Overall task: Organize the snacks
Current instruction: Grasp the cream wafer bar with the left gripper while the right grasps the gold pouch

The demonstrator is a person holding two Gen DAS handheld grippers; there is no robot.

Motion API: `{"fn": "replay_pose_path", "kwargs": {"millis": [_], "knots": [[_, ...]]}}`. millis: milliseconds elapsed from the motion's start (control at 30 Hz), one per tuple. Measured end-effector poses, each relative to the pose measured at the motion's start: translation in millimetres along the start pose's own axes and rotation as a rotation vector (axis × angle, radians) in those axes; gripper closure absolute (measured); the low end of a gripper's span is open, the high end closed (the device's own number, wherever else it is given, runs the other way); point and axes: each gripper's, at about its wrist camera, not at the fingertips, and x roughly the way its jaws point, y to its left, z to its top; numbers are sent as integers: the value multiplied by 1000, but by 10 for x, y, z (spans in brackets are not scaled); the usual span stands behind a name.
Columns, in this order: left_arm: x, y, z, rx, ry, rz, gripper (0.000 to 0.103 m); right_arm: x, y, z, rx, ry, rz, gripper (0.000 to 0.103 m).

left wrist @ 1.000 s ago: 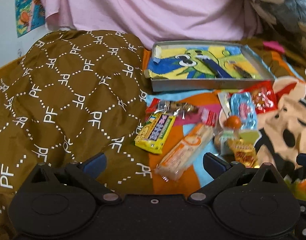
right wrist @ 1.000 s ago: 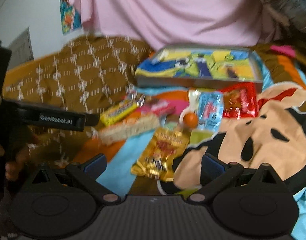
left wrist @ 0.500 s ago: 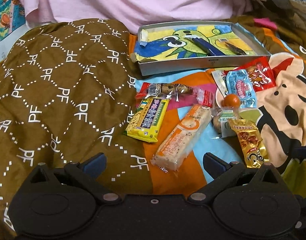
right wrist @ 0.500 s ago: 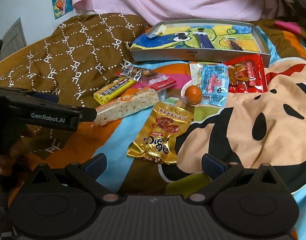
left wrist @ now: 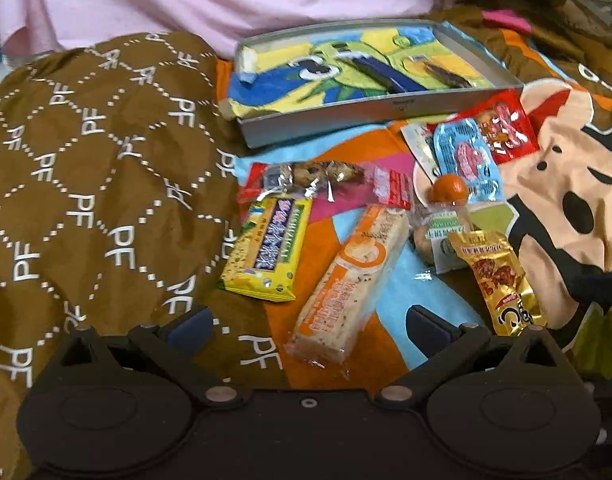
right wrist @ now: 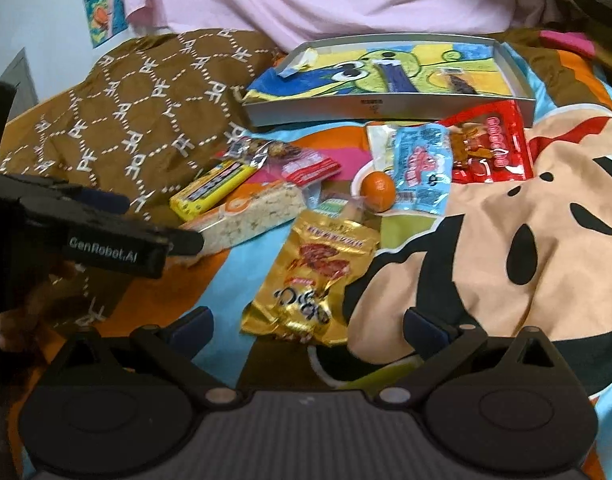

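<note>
- Snacks lie loose on the cartoon bedspread (right wrist: 538, 200), in front of the tray (right wrist: 386, 110); none is in the tray yet, so sorting looks barely begun.
- Tray: grey rim, a cartoon-print liner inside, with a dark strip and a small dark item I cannot identify; it sits behind the pile, just beside the red pack (right wrist: 490, 144).
- Left gripper (left wrist: 308, 322): jaws wide, nothing between them, hovering just short of the orange bar (left wrist: 354, 276). Seen from the right camera, its side reads "GenRobot.AI".
- Right gripper (right wrist: 308, 326): jaws wide, empty, with the gold pouch (right wrist: 314, 276) lying just ahead between the fingers.
- Left to move, by my count: yellow bar (left wrist: 268, 246), orange bar, clear nut pack (left wrist: 306, 176), small red packet (right wrist: 312, 168), blue packet (right wrist: 422, 168), red pack, gold pouch, orange ball (right wrist: 378, 186), and a clear-wrapped item with a green label (left wrist: 446, 236).
- Writing: yellow bar carries purple lettering, not readable; gold pouch has a red banner and dark script, too blurred; the brown quilt (left wrist: 86, 184) repeats "PF".
- Likely first picks: orange bar for the left, gold pouch for the right.
</note>
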Motion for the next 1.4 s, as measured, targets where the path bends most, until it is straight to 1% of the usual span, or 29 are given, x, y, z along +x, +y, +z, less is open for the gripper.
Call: {"fn": "replay_pose_path", "kwargs": {"millis": [167,300,333,400,467,567,633,700,767,833,867,900,933,1033,1100,1167,1300,1400], "knots": [[78,-4,67,32,-1,-26,1,64,-4,22,16,-13,-10,0],[175,-3,136,57,17,-56,1,118,5,46,22,-25,-8,1],[206,-2,151,60,25,-62,1,137,10,52,24,-26,-9,2],[254,3,174,60,39,-83,1,164,15,57,29,-31,-19,9],[291,12,194,44,56,-119,4,194,27,59,36,-30,-30,10],[313,23,217,16,50,-156,7,217,38,52,39,-28,-29,13],[345,19,237,9,60,-173,14,232,43,49,39,-23,-28,17],[382,22,256,1,77,-191,17,243,39,46,43,-18,-25,20],[437,19,270,-7,111,-191,23,245,35,40,47,-24,-24,23],[496,0,271,-4,157,-175,40,251,41,38,43,-24,-21,29],[507,-7,261,-2,170,-171,44,258,52,39,40,-21,-23,33],[512,-9,251,-1,179,-172,49,262,60,37,36,-19,-24,38],[512,-16,241,-2,189,-174,55,262,65,35,35,-18,-23,40],[483,4,217,-36,199,-207,61,246,66,34,38,-20,-24,42],[460,9,224,-66,208,-244,62,235,59,36,46,-19,-25,44],[452,-14,229,-75,212,-259,62,234,50,40,51,-16,-25,44],[495,-80,269,-74,194,-232,56,256,67,35,42,-11,-37,40],[557,-92,298,-87,195,-210,56,271,82,27,33,-8,-41,39]]}}
